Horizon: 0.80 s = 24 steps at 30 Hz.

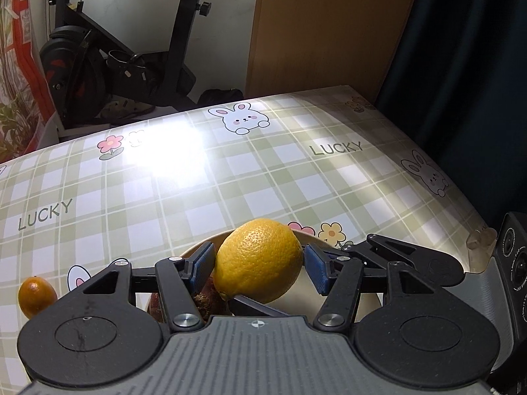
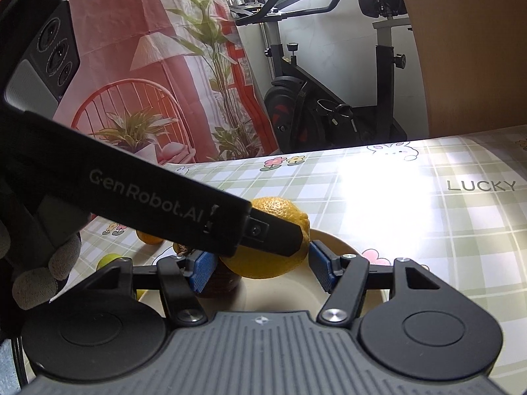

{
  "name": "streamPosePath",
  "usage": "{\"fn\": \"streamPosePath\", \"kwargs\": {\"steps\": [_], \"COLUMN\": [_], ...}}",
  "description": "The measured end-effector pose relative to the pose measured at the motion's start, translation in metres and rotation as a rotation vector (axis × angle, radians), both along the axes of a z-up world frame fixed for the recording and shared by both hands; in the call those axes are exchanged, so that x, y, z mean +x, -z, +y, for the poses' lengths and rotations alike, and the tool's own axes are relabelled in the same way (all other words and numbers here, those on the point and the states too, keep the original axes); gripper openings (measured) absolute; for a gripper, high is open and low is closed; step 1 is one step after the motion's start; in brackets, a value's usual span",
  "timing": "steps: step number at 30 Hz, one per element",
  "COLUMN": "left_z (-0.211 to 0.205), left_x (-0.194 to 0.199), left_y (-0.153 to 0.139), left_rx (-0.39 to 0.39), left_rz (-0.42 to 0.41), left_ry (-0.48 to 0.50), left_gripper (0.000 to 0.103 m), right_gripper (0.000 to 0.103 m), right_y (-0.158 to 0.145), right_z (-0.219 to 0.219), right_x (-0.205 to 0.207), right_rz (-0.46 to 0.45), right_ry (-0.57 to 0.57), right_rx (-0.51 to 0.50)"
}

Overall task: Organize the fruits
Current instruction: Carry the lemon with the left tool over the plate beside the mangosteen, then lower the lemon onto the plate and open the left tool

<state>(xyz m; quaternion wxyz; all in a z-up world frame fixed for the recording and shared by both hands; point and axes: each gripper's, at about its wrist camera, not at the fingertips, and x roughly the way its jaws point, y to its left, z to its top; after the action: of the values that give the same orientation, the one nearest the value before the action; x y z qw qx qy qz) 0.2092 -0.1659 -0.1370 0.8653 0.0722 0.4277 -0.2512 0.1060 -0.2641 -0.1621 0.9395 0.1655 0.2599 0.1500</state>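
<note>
A living space with an exercise bike [image 1: 98, 65] against the far wall frames the worktop [image 1: 164, 181], which wears a glossy green-plaid cover printed with rabbits and flowers; window glare whitens its middle.

At the far left of the left wrist view a small orange fruit [image 1: 34, 298] lies on the cover, well apart from the action. Next comes the left tool [image 1: 258, 265], its blue pads [image 1: 203, 263] set narrowly against the flanks of a lemon [image 1: 258, 260], held above a cream bowl [image 1: 313, 240]; a dark reddish fruit [image 1: 206, 296] sits in the bowl beneath. The right pad looks just at the skin, so the grip seems light rather than firm.

In the right wrist view a gloved hand [image 2: 42, 270] shows at the left edge, a small green fruit [image 2: 110, 260] lies on the cover, then the left tool's arm crosses in front of the lemon. The right tool [image 2: 260, 265] stands wide and empty, hovering over the bowl rim [image 2: 349, 247].

The lemon is probably firm and moderately heavy, its pebbled, waxy rind likely slick on rubber pads; being oval, it should hold best across the broad middle rather than the tapered ends, with modest squeeze so as not to bruise it.

Readable writing: "LUCKY" [image 1: 44, 214] printed on the cover, and "GenRobot.AI" [image 2: 146, 202] along the tool's arm.
</note>
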Motion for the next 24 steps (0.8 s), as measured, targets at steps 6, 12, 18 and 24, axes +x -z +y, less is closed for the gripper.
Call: {"fn": "streamPosePath", "kwargs": {"steps": [6, 12, 18, 24], "left_z": [-0.002, -0.004, -0.003, 0.003], "left_x": [0.003, 0.005, 0.003, -0.007], "left_y": [0.005, 0.01, 0.015, 0.004], "left_rx": [0.011, 0.01, -0.009, -0.064], "left_rz": [0.001, 0.013, 0.007, -0.039], "left_ry": [0.002, 0.0, -0.011, -0.019], "left_gripper": [0.062, 0.062, 0.061, 0.061], "right_gripper": [0.064, 0.064, 0.064, 0.065], "right_y": [0.004, 0.007, 0.008, 0.006], "right_z": [-0.001, 0.002, 0.003, 0.003], "right_x": [0.003, 0.007, 0.004, -0.006], "right_rz": [0.018, 0.037, 0.036, -0.002], "right_ry": [0.021, 0.057, 0.075, 0.097], "right_rx": [0.017, -0.01, -0.022, -0.028]}}
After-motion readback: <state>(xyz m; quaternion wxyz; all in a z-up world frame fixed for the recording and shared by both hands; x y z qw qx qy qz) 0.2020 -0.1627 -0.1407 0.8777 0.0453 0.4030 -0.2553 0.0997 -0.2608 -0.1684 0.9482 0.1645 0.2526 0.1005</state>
